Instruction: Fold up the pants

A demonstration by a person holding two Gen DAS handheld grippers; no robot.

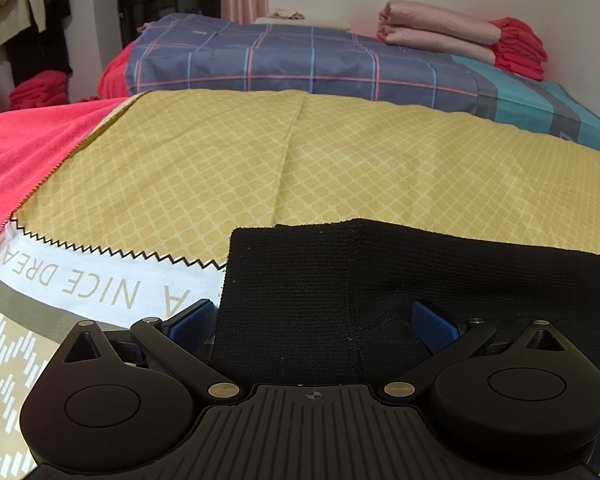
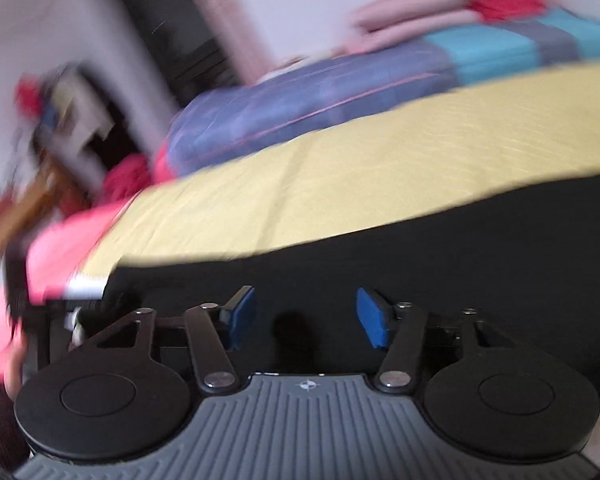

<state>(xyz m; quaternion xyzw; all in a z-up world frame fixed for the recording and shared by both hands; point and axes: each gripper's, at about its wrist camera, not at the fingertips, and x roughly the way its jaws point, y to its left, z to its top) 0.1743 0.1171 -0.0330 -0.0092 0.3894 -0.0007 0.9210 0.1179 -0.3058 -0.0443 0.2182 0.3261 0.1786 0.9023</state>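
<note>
The black knit pants (image 1: 380, 280) lie flat on the yellow patterned bedspread (image 1: 220, 160). In the left wrist view my left gripper (image 1: 314, 320) is open, its blue pads far apart, with the near left corner of the pants lying between them. In the blurred right wrist view the pants (image 2: 420, 248) fill the lower frame. My right gripper (image 2: 306, 316) is open just above the black fabric, and nothing is held between its pads.
A folded plaid blue quilt (image 1: 300, 60) lies across the back of the bed with pink (image 1: 436, 28) and red (image 1: 520, 48) folded blankets on top. A pink blanket (image 1: 28, 152) lies at the left. Clothes hang at the far left.
</note>
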